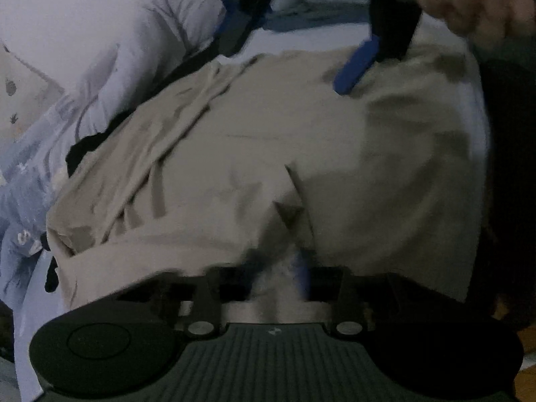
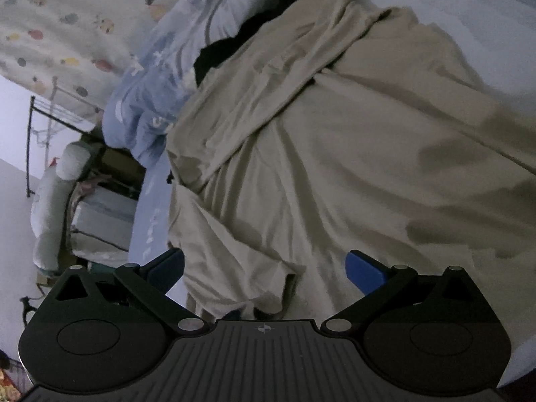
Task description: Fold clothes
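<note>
A beige garment (image 1: 268, 154) lies spread and creased over the bed, filling most of both views (image 2: 335, 154). My left gripper (image 1: 281, 268) sits low at its near edge, blurred, its jaws drawn together with a fold of the beige cloth between them. My right gripper (image 2: 266, 269) is open wide, its blue pads (image 2: 365, 271) on either side of a hem of the garment. In the left wrist view the right gripper (image 1: 294, 47) hovers over the garment's far edge, held by a person's hand (image 1: 475, 6).
A light blue patterned duvet (image 2: 150, 100) is bunched along the garment's left side (image 1: 50, 167). A black cloth (image 2: 227, 50) shows from under the beige one. Pale bedsheet (image 2: 469, 0) lies beyond. Beside the bed stand a metal rack (image 2: 31, 140) and storage boxes (image 2: 100, 207).
</note>
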`<state>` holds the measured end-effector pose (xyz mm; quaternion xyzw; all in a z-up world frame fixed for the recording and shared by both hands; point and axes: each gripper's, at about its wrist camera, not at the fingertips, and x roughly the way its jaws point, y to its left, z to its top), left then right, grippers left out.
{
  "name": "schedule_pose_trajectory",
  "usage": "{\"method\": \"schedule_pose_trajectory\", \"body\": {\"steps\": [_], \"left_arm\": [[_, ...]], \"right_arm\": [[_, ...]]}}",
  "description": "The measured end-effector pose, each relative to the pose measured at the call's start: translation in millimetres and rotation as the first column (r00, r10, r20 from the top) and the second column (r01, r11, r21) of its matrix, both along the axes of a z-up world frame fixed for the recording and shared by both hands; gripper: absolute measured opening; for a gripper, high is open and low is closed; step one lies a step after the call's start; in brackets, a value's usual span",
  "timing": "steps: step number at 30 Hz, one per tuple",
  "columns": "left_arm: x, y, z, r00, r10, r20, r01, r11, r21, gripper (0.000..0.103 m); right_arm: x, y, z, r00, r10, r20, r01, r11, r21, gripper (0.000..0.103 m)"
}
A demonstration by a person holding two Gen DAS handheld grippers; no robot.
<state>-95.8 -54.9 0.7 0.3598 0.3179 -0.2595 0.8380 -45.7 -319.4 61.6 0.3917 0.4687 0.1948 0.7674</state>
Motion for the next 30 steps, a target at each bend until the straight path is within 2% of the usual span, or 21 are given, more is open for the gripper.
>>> {"method": "schedule_pose_trajectory", "body": {"steps": [5, 11, 13, 16, 20, 23, 26, 29, 30], "left_arm": [[-3.4, 4.8, 15.7, 0.997, 0.053, 0.048, -0.049, 0.995, -0.086, 0.004], [-7.6, 10.5, 34.5, 0.988, 0.121, 0.099, -0.1, 0.977, -0.19, 0.004], [-11.8, 11.7, 39.6, 0.985, 0.138, 0.109, -0.112, 0.971, -0.211, 0.004], [-16.8, 12.5, 44.6, 0.982, 0.155, 0.107, -0.126, 0.964, -0.234, 0.004], [-22.2, 15.5, 48.4, 0.981, 0.167, 0.099, -0.136, 0.956, -0.259, 0.004], [-23.3, 17.7, 51.5, 0.979, 0.181, 0.097, -0.148, 0.949, -0.279, 0.004], [-21.5, 18.5, 50.3, 0.979, 0.19, 0.075, -0.165, 0.953, -0.255, 0.004], [-16.1, 21.5, 41.7, 0.972, 0.233, 0.013, -0.225, 0.951, -0.214, 0.007], [-12.9, 23.9, 38.5, 0.966, 0.258, -0.024, -0.257, 0.942, -0.214, 0.007]], "right_arm": [[-2.4, 4.4, -3.0, 0.999, -0.012, -0.039, 0.014, 0.999, 0.052, 0.103], [-5.2, 9.7, -6.5, 0.996, -0.025, -0.086, 0.034, 0.993, 0.113, 0.103], [-10.3, 17.0, -31.9, 0.992, -0.051, -0.113, 0.067, 0.987, 0.144, 0.103], [-5.2, 28.5, -46.2, 0.982, -0.08, -0.168, 0.111, 0.977, 0.181, 0.101], [-0.7, 45.2, -61.0, 0.977, -0.067, -0.204, 0.1, 0.983, 0.156, 0.095], [-1.5, 47.2, -58.9, 0.983, -0.076, -0.167, 0.1, 0.986, 0.137, 0.094], [-0.7, 45.9, -52.1, 0.992, -0.054, -0.111, 0.065, 0.993, 0.098, 0.094], [0.1, 44.6, -45.3, 0.998, -0.029, -0.055, 0.032, 0.998, 0.058, 0.093], [0.4, 44.2, -43.1, 0.999, -0.02, -0.037, 0.022, 0.999, 0.044, 0.093]]}}
